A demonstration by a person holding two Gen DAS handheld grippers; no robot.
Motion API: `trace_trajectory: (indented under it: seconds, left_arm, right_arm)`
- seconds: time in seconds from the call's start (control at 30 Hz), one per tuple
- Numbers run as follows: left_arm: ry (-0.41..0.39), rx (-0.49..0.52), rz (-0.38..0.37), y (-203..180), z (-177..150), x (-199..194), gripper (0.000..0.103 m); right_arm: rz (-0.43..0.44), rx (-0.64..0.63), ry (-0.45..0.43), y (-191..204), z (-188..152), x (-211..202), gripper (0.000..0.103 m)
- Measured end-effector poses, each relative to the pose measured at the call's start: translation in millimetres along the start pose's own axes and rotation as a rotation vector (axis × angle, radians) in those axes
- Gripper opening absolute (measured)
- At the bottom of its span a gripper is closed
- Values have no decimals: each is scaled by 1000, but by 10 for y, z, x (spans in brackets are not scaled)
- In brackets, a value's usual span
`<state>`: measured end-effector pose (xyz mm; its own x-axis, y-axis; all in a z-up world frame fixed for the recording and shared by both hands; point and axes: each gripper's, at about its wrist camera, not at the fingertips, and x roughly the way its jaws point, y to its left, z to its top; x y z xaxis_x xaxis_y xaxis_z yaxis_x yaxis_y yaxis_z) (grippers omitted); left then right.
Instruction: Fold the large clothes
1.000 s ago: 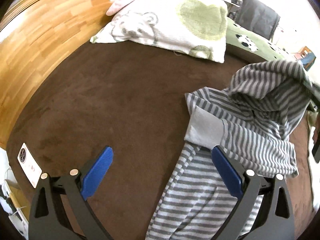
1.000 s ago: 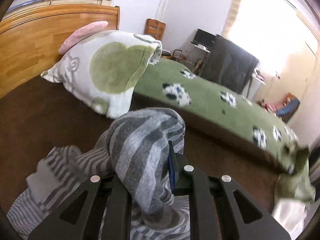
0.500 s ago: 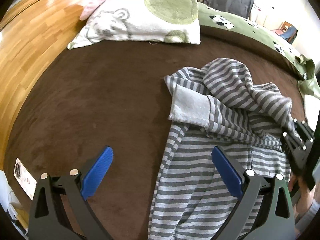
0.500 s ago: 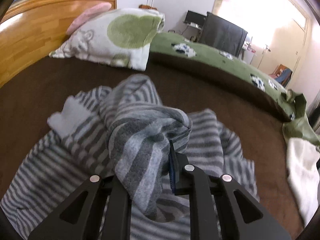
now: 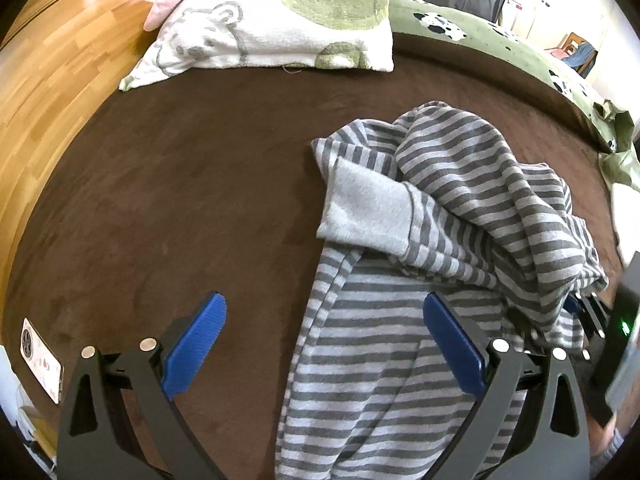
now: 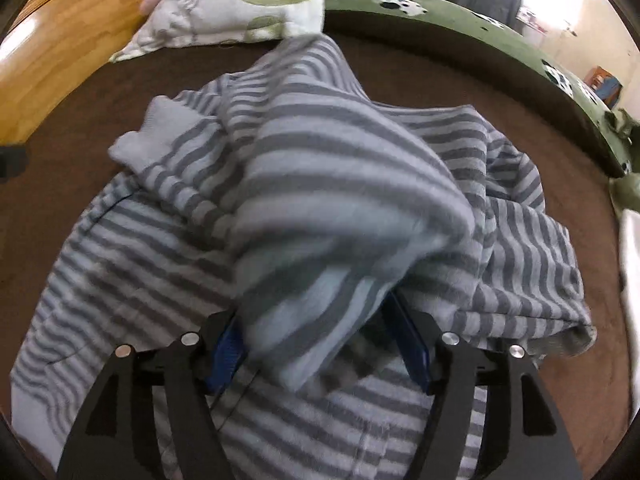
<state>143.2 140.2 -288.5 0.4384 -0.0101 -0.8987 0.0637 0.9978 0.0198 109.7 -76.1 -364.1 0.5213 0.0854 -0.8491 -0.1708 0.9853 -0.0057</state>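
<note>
Striped hoodie bunched on brown bedspread | right gripper jaws just opened, sleeve lying loose between | left gripper spread wide, nothing gripped

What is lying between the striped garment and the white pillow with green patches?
Nothing: in the left wrist view only the bare brown bed cover stretches between the striped garment and the pillow.

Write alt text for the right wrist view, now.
A bunched fold of the grey striped garment lies between the right gripper's blue pads, whose jaws have just been opening. The rest spreads over a brown bed cover, a bear-print pillow behind.
</note>
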Motion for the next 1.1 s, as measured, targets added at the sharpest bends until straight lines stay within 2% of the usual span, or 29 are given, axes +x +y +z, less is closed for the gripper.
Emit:
trace_trajectory:
  seconds: [0.13, 0.3, 0.4, 0.43, 0.47, 0.5, 0.53, 0.57, 0.6, 0.73, 0.77, 0.8, 0.97, 1.1]
  left_arm:
    - [5, 25, -60, -242, 223, -15, 96]
    - [-8, 94, -210, -803, 699, -99, 97]
    - [46, 95, -346, -1131, 912, 97, 96]
    - [57, 97, -366, -1227, 949, 194, 96]
    - [67, 102, -377, -1334, 976, 336, 90]
    - [79, 109, -380, -1396, 982, 431, 71]
    - [118, 106, -377, -1469, 976, 602, 58]
    - [173, 100, -386, -1524, 950, 785, 33]
    - [206, 86, -400, -1544, 929, 899, 25]
    - [249, 60, -400, -1620, 776, 1157, 23]
    - [238, 51, -402, -1622, 759, 1151, 15]
    - [222, 48, -400, -1626, 754, 1112, 10]
    - [145, 57, -346, -1537, 727, 792, 9]
    - [89, -11, -267, -1210, 619, 466, 9]
  right_arm:
    - [34, 5, -11, -70, 69, -403, 68]
    - [20, 46, -46, -380, 195, -900, 74]
    - [18, 85, -75, -640, 306, -1013, 75]
    - [12, 96, -82, -720, 340, -1009, 75]
    - [4, 100, -84, -779, 362, -998, 75]
    - [-4, 106, -90, -840, 380, -981, 75]
    - [-7, 112, -96, -890, 382, -969, 75]
    - [-9, 119, -101, -944, 371, -958, 75]
    - [-12, 128, -104, -995, 355, -943, 75]
    - [-20, 156, -96, -1124, 262, -869, 75]
    - [-17, 165, -96, -1149, 241, -861, 75]
    - [-16, 174, -93, -1173, 222, -842, 75]
    - [2, 180, -87, -1181, 228, -802, 75]
    - [111, 179, -87, -1135, 345, -685, 74]
